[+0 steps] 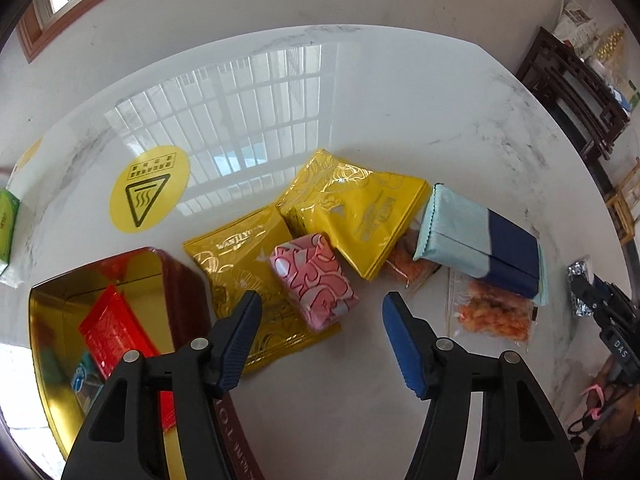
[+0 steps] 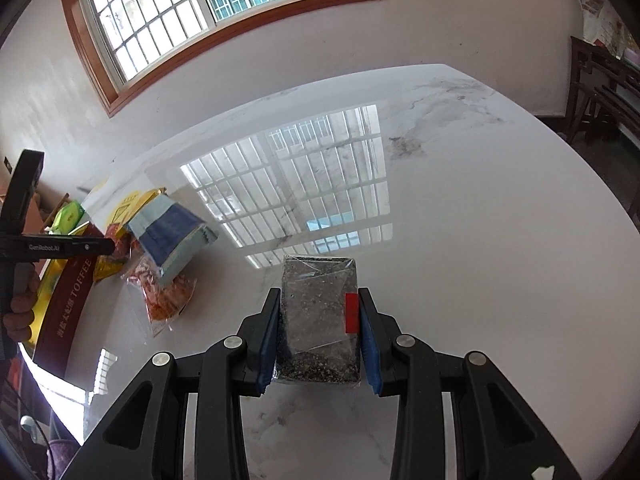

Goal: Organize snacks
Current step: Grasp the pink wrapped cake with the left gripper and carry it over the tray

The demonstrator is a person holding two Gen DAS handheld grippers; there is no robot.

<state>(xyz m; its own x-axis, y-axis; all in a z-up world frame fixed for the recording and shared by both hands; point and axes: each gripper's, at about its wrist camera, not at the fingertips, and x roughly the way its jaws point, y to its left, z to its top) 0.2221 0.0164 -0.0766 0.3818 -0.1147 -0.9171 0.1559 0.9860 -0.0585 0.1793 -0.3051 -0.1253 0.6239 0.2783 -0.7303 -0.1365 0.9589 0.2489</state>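
Left tongs (image 1: pixel 320 312): gaped empty above the pink packet (image 1: pixel 312 280) lying on a yellow pouch (image 1: pixel 240 264) beside the tin (image 1: pixel 52 320).
Right tongs (image 2: pixel 319 320): clamped on a dark speckled block (image 2: pixel 318 320) over the bench (image 2: pixel 480 240).

A home dining room.
Glossy marble table (image 2: pixel 460 208), wood-framed barred window (image 2: pixel 208 12) at upper left, dark carved wooden furniture (image 1: pixel 576 92) at right edge.
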